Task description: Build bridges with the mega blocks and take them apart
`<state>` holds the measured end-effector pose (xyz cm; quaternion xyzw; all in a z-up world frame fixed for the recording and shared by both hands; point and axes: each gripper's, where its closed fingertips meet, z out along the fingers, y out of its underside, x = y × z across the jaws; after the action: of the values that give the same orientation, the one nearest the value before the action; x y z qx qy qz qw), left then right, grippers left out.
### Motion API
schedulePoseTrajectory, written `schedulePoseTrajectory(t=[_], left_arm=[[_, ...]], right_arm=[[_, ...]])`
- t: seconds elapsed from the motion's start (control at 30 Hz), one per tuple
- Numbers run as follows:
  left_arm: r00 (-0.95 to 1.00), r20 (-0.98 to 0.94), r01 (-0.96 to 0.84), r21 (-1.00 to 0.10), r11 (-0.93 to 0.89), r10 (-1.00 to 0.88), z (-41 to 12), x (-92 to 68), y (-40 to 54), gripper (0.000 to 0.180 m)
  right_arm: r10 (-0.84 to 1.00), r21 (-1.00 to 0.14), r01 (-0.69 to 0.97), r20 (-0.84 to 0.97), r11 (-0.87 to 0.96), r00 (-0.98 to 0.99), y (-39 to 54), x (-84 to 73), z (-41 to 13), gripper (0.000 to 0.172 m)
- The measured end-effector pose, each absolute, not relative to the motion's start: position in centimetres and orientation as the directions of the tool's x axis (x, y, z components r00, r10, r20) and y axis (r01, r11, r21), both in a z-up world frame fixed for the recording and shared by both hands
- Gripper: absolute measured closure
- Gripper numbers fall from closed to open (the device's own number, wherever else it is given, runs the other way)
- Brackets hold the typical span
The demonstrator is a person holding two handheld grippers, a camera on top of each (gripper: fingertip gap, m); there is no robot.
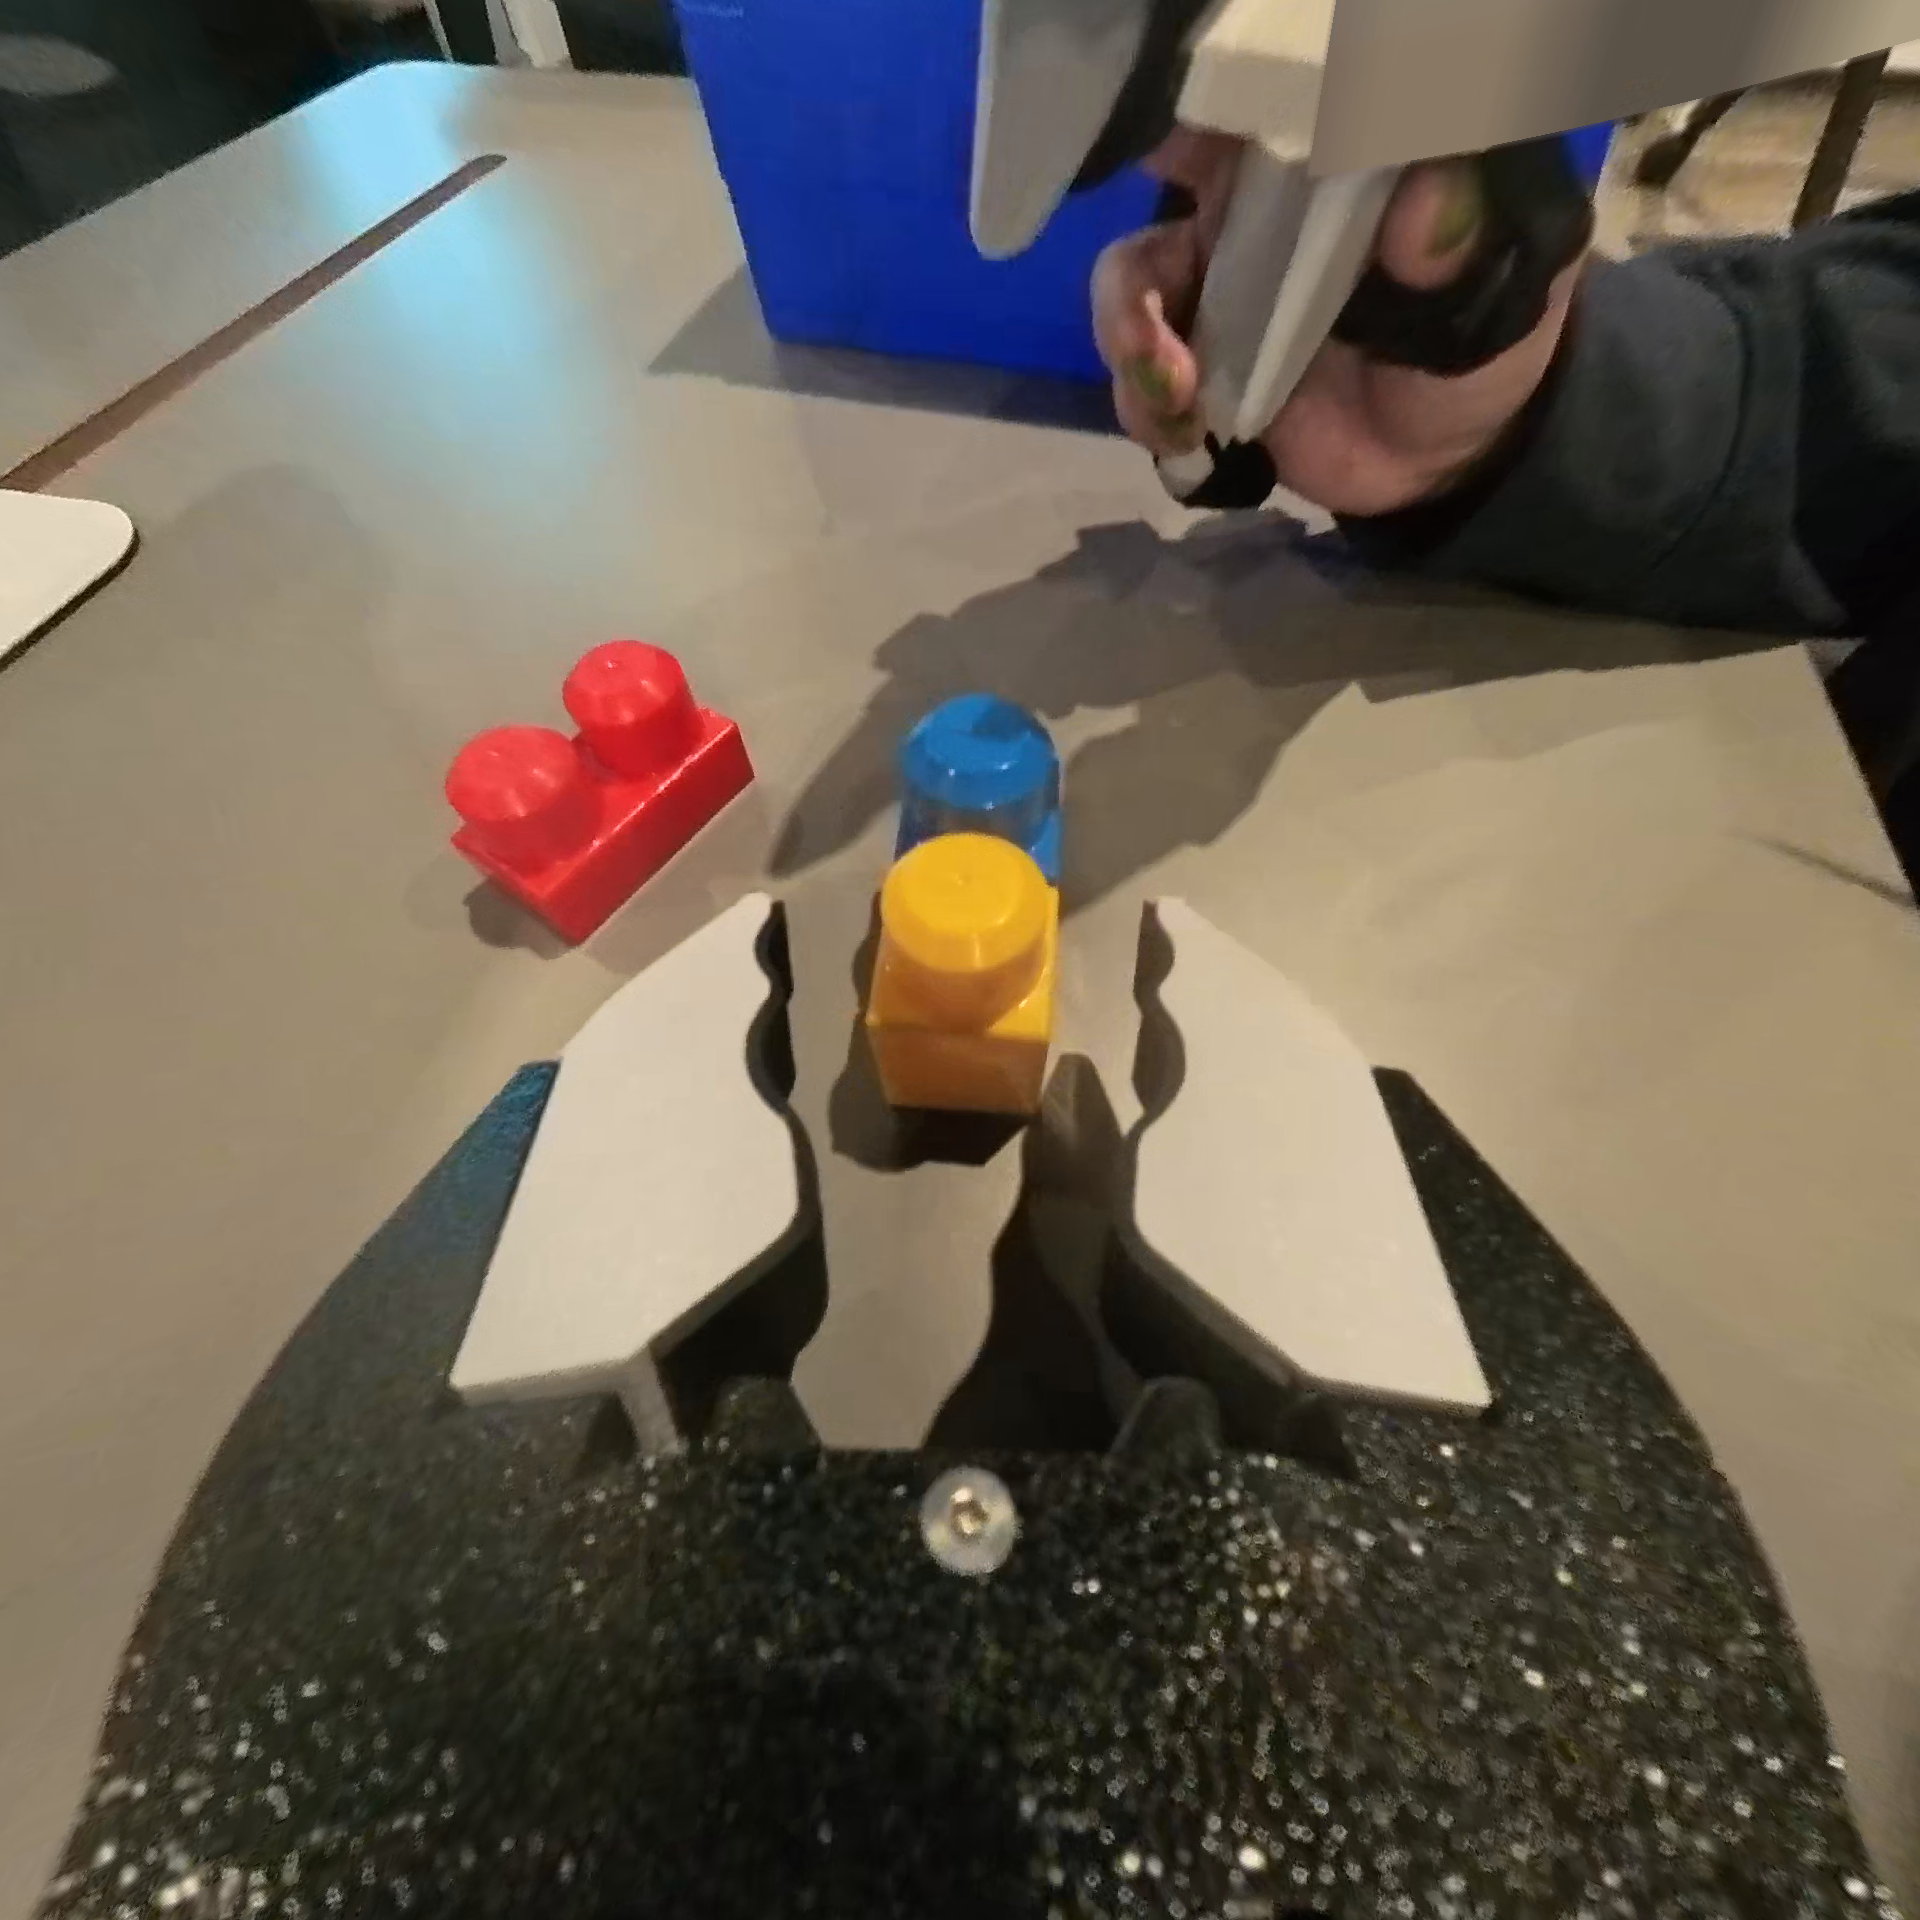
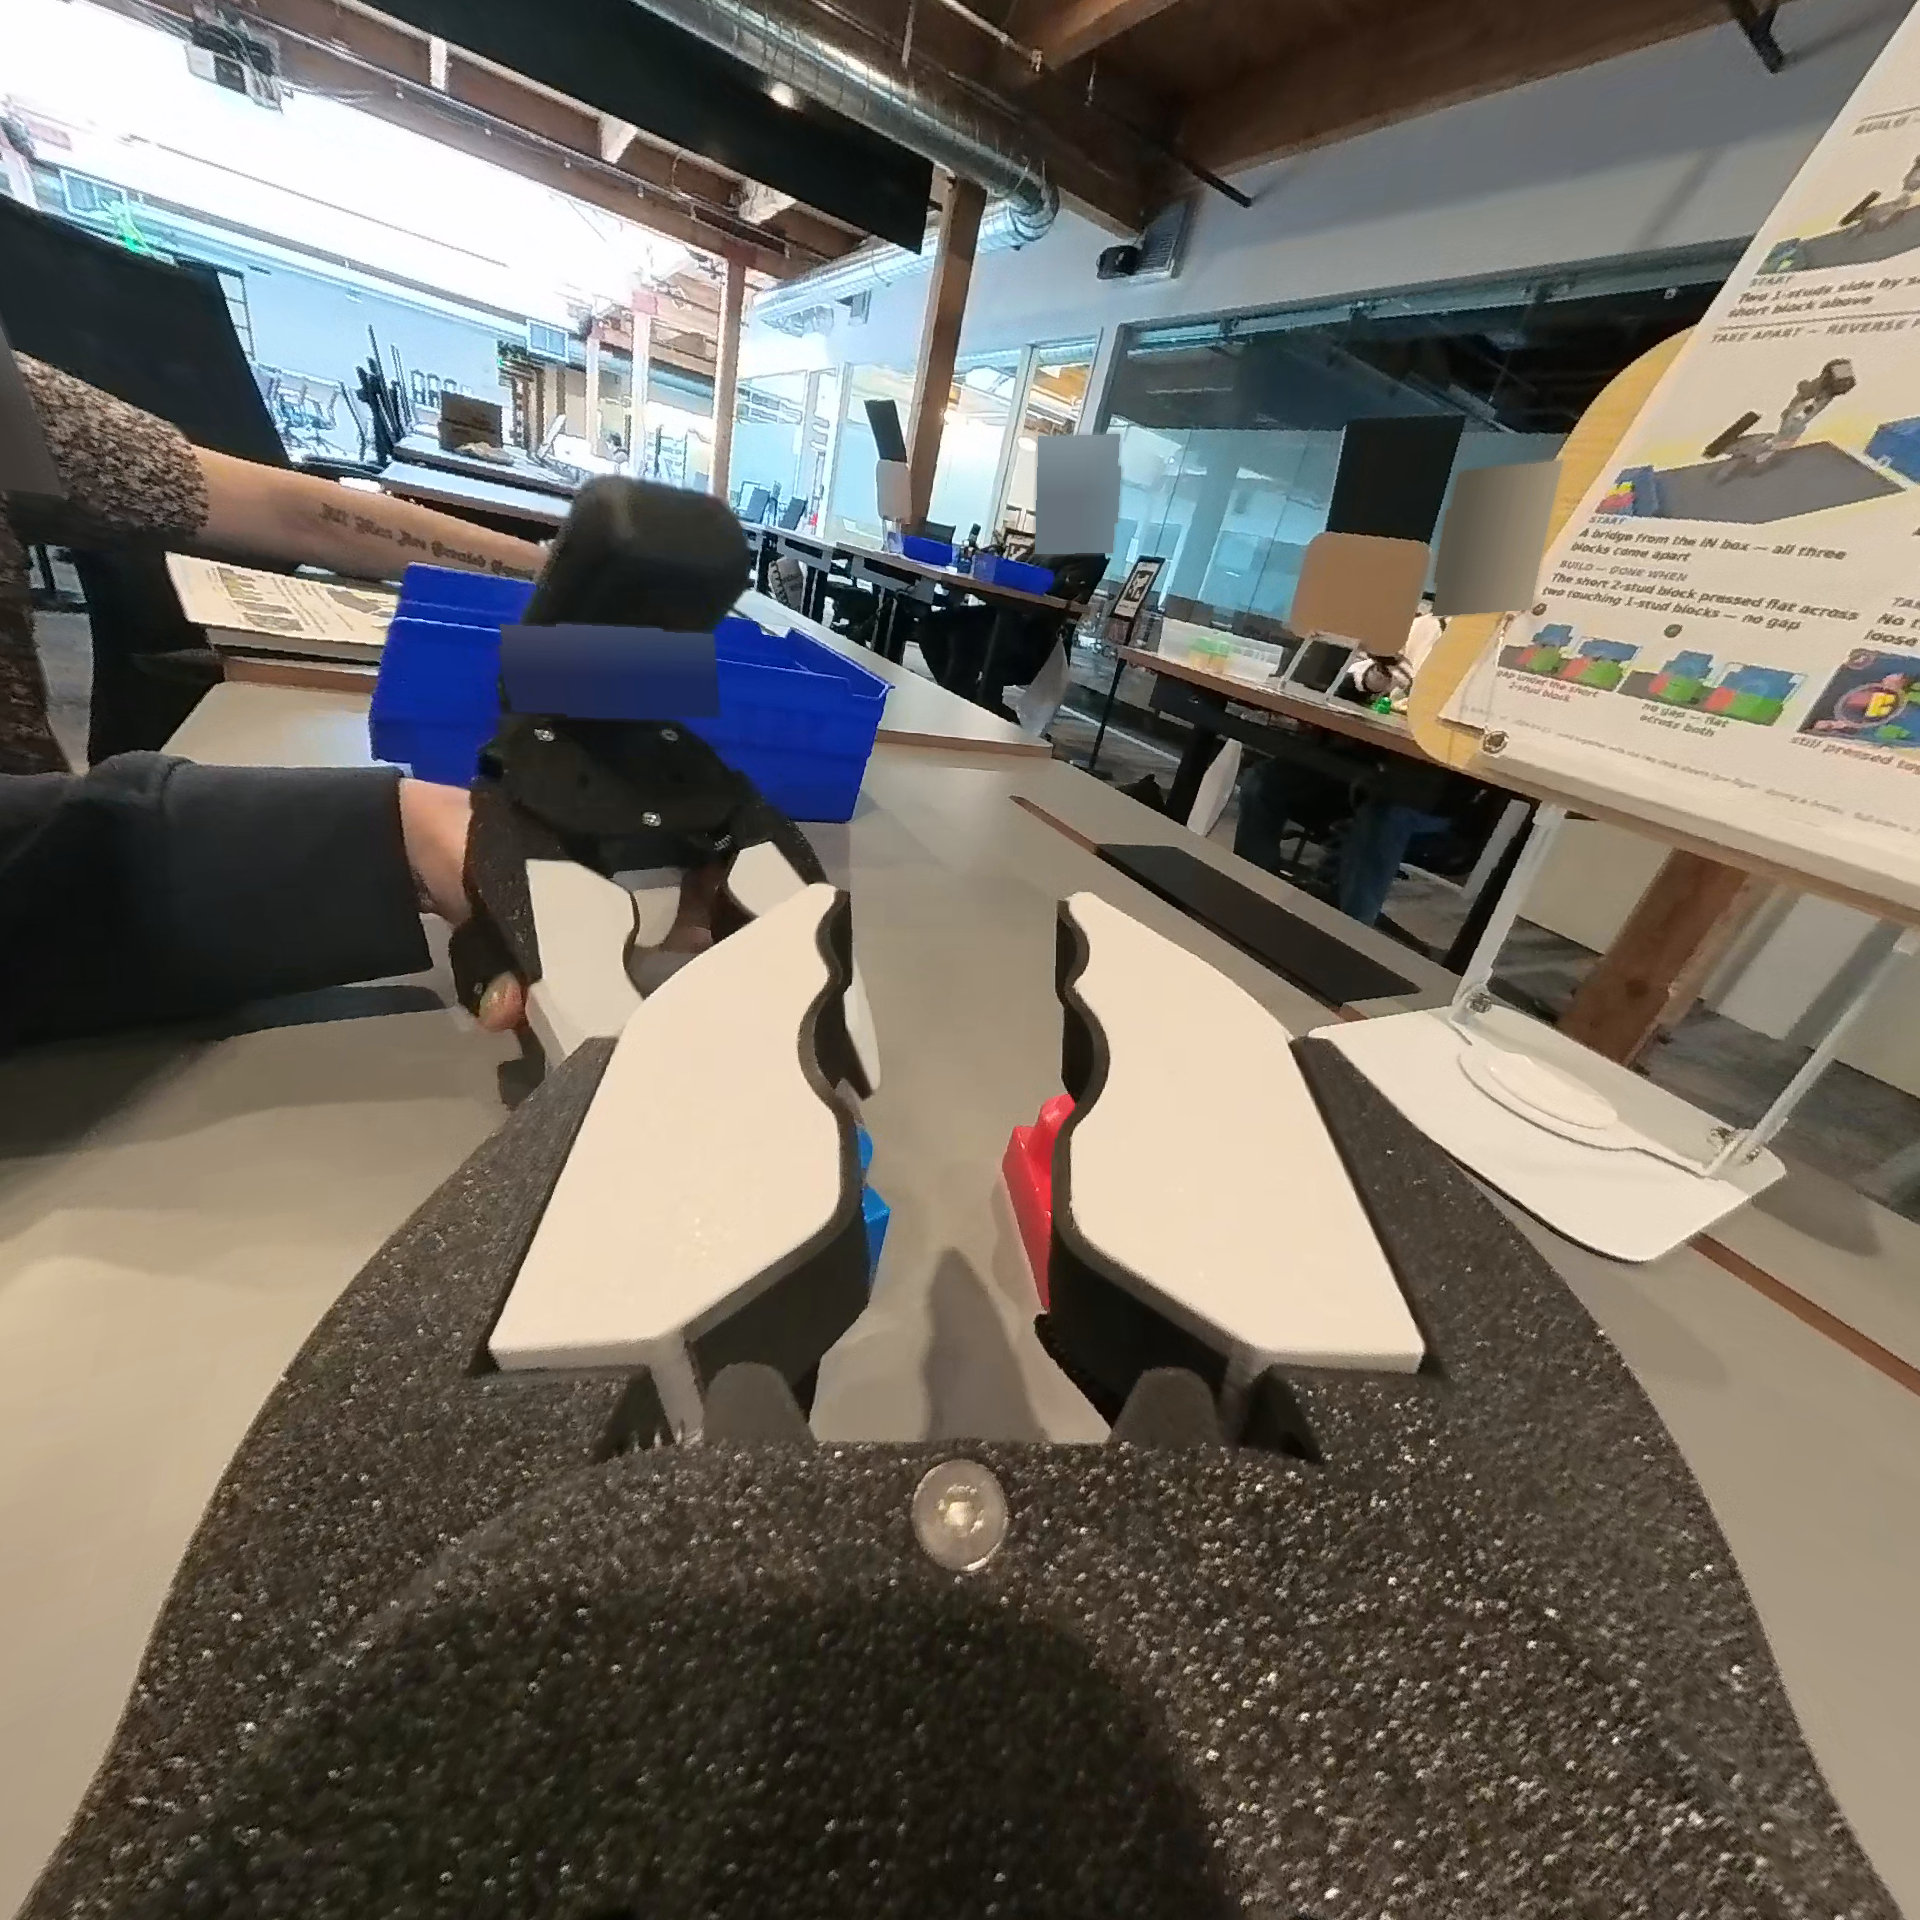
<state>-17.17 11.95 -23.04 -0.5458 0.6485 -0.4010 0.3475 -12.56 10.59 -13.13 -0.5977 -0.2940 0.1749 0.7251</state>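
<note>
In the left wrist view, a yellow one-stud block (image 1: 961,997) stands on the grey table (image 1: 416,468). A blue one-stud block (image 1: 982,774) stands right behind it, touching it. A red two-stud block (image 1: 597,790) lies apart to the left. My left gripper (image 1: 958,906) is open around the yellow block, with a gap at each pad. My right gripper (image 2: 951,899) is open and empty, raised over the table; its fingers (image 1: 1008,156) show at the top. Below its fingers I see part of the blue block (image 2: 875,1195) and the red block (image 2: 1034,1174).
A blue bin (image 1: 862,208) stands at the back of the table and also shows in the right wrist view (image 2: 436,675). A stand with an instruction sheet (image 2: 1714,416) has a white base (image 2: 1558,1122) at the right. A person's hand (image 1: 1382,416) holds the right gripper. Some 11 cm of space lies between my two pairs of fingers.
</note>
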Motion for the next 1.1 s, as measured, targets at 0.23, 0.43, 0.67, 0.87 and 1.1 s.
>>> schedulePoseTrajectory(t=[0.23, 0.43, 0.67, 0.87, 1.1], left_arm=[[-0.176, 0.005, -0.502, -0.861, 0.085, -0.984, -24.2, -16.4, 11.6, 0.125], [-0.177, 0.003, -0.523, -0.847, 0.092, -0.984, -24.6, -16.1, 11.6, 0.126], [-0.187, 0.003, -0.523, -0.847, 0.096, -0.982, -24.6, -15.7, 11.4, 0.127], [-0.162, -0.007, -0.527, -0.845, 0.092, -0.987, -24.5, -16.6, 11.5, 0.124], [-0.096, -0.067, -0.486, -0.867, 0.106, -0.993, -23.4, -18.3, 12.4, 0.122]], right_arm=[[0.610, -0.972, 0.095, 0.209, 0.215, 0.764, 10.7, -12.6, -13.5, 0.135], [0.614, -0.974, 0.090, 0.202, 0.209, 0.763, 10.8, -12.6, -13.6, 0.135], [0.618, -0.975, 0.090, 0.198, 0.202, 0.761, 10.9, -12.7, -13.8, 0.135], [0.617, -0.975, 0.089, 0.198, 0.202, 0.762, 10.9, -12.7, -13.8, 0.135], [0.626, -0.977, 0.128, 0.209, 0.172, 0.751, 11.3, -12.9, -14.5, 0.129]])
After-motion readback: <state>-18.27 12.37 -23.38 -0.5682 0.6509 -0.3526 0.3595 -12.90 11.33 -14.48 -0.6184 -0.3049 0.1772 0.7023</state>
